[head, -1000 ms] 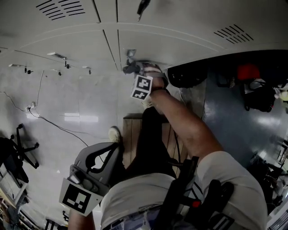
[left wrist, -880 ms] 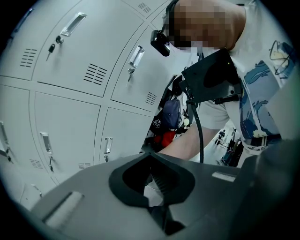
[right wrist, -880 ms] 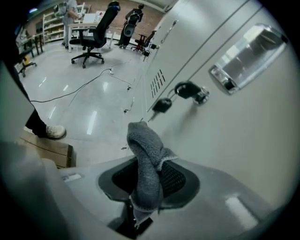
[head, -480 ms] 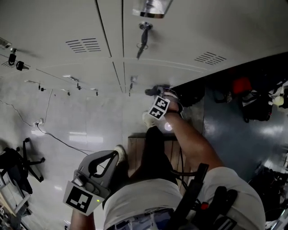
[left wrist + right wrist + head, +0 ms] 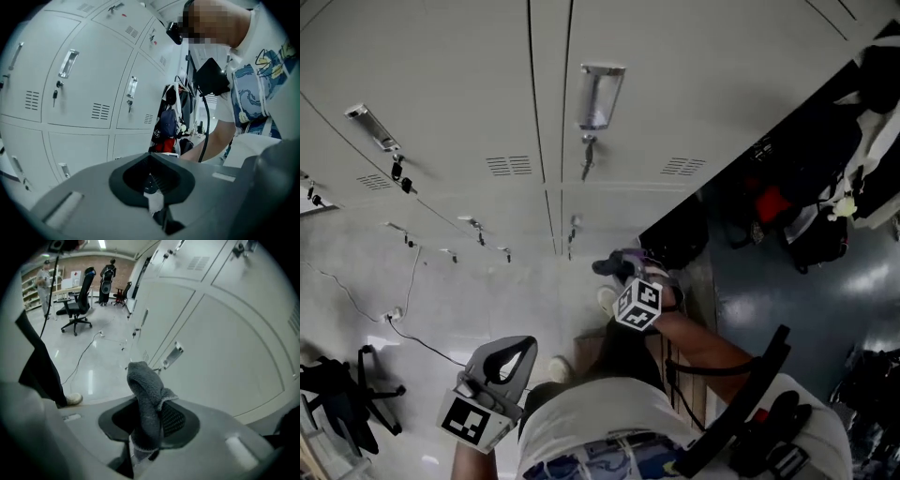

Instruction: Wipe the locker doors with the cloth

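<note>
Moved since earlier: the head view has swung up, so the upper locker doors [image 5: 675,112] and a long handle [image 5: 598,94] now fill its top. Against the doors, the right tool [image 5: 149,430] has slid from beside the small latch [image 5: 572,225] of the low door to a spot at 4 o'clock of it.
Right tool: its jaws are clamped on the cloth [image 5: 143,390], a grey, nubbly wad that stands up out of them and folds over at the top.
Cloth against door: in the right gripper view the wad points at a pale door panel, with a handle [image 5: 173,355] at 1 o'clock of it. It looks just off the surface; I cannot tell whether it touches.
Left tool: the left tool [image 5: 152,187] has its jaws together with nothing between them. It hangs low by the person's hip, at 7 o'clock in the head view, well apart from the lockers.
Beyond: an open locker [image 5: 787,187] with dark bags lies at 2 o'clock of the right tool. The shiny floor [image 5: 441,272] with a cable lies at 9 o'clock.
Progress: no door shows a wet or streaked patch, so what is done cannot be read. By my judgement the wiping is mid-way at most, with the upper doors left.
</note>
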{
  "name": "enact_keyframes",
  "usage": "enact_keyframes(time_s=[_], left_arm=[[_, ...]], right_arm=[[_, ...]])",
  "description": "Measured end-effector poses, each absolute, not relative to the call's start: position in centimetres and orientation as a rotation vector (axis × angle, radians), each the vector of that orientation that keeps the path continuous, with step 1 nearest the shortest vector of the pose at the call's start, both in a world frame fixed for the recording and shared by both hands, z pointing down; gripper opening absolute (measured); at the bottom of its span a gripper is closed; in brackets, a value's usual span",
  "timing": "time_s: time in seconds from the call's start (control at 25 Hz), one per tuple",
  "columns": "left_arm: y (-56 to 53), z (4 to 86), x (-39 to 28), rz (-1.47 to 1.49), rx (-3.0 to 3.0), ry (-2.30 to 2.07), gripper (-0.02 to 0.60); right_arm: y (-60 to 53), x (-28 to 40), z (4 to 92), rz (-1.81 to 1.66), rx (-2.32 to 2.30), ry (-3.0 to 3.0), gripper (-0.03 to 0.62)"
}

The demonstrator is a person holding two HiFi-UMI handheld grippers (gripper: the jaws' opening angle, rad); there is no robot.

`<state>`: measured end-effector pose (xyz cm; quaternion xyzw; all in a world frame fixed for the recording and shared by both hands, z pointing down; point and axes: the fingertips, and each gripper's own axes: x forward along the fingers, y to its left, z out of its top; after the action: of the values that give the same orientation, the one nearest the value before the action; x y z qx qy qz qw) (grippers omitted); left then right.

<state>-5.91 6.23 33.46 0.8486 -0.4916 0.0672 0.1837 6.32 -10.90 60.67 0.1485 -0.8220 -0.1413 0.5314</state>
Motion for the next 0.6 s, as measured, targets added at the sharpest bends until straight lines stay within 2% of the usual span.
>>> enact_keyframes(time_s=[0.28, 0.6], left_arm=[[12.6, 31.5, -8.4, 0.211, 2.427, -1.376, 0.003], [18.5, 30.9, -9.4, 0.288, 2.499, -1.261, 0.003]], right_arm=[[-4.2, 2.9, 49.6, -0.272, 0.497, -2.157, 0.114], [4.3, 3.0, 41.2, -0.215, 0.654, -2.257, 0.114]])
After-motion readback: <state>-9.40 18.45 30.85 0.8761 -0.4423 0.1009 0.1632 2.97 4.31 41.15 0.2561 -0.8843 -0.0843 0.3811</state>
